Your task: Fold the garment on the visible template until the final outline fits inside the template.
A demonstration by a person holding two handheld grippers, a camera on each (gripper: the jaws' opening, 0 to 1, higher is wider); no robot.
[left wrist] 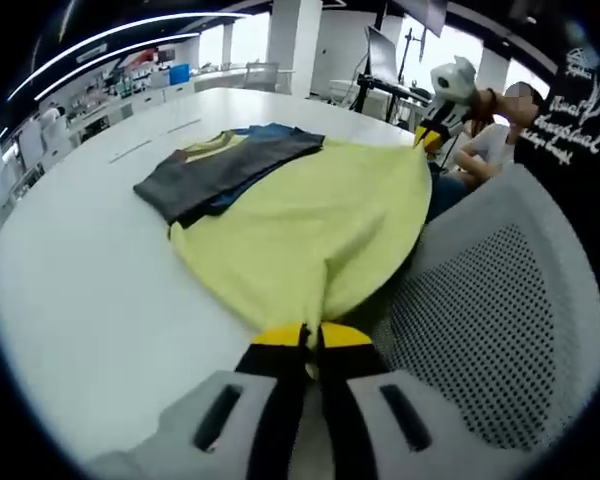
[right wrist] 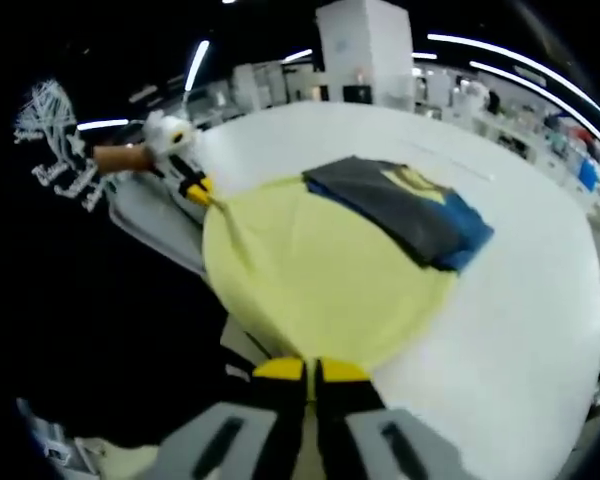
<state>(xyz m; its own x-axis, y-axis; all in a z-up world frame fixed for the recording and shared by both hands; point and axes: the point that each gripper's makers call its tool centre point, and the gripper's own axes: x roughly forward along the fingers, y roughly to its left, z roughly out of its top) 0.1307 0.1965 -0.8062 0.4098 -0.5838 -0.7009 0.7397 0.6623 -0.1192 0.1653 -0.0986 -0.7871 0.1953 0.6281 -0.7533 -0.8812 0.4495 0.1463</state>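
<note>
Where both jaws pinch (each shut), the yellow garment [left wrist: 310, 230] hangs between.

Folded clothes [left wrist: 225, 170] on garment [left wrist: 310, 235], on table [left wrist: 90, 290]

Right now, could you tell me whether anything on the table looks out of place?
Yes. The yellow garment hangs over the table edge, pinched at two corners by the left hand-held gripper and right hand-held gripper, while a folded dark stack sits on its far end.
</note>
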